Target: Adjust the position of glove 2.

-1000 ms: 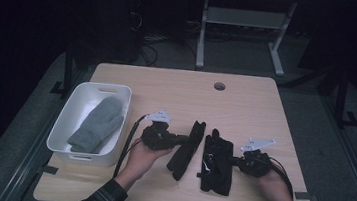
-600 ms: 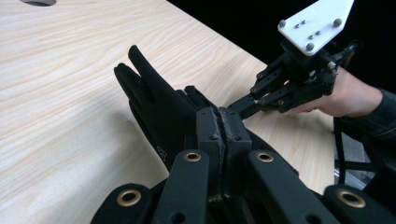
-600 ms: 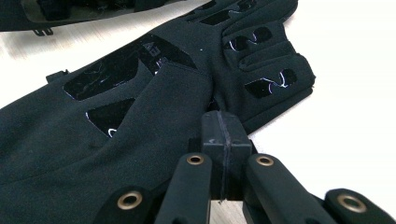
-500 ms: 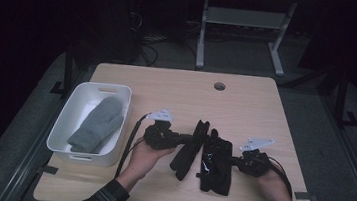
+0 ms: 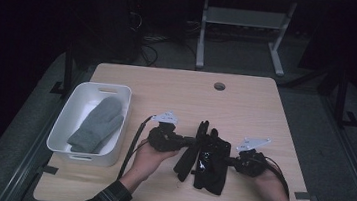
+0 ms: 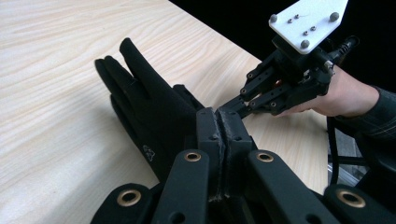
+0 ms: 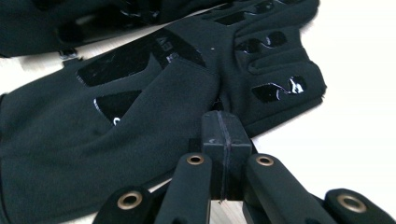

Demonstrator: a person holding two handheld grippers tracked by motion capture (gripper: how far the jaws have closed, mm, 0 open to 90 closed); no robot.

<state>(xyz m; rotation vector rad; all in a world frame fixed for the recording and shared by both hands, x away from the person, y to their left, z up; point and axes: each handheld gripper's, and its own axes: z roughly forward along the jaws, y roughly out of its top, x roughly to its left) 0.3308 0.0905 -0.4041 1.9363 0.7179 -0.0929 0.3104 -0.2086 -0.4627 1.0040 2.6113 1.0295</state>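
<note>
Two black gloves lie side by side at the table's front middle. The left glove (image 5: 186,156) stands narrow, on its edge, and my left gripper (image 5: 193,143) is shut on its side. In the left gripper view the closed jaws (image 6: 217,114) pinch that glove (image 6: 144,102), whose fingers point away over the wood. The right glove (image 5: 211,167) lies flat, with my right gripper (image 5: 228,161) shut on its right edge. In the right gripper view the jaws (image 7: 223,121) bite the cloth by the thumb of this glove (image 7: 140,107), which bears glossy patches. The other glove (image 7: 93,18) lies beyond it.
A white bin (image 5: 62,133) at the left holds a grey mitten (image 5: 97,123). A cable hole (image 5: 219,86) sits in the table's far part. Bare wood stretches behind the gloves. A metal stand's legs rise on the floor beyond the table.
The left glove has shifted slightly right, closing the gap to the right glove. The right gripper and its glove stay put.
</note>
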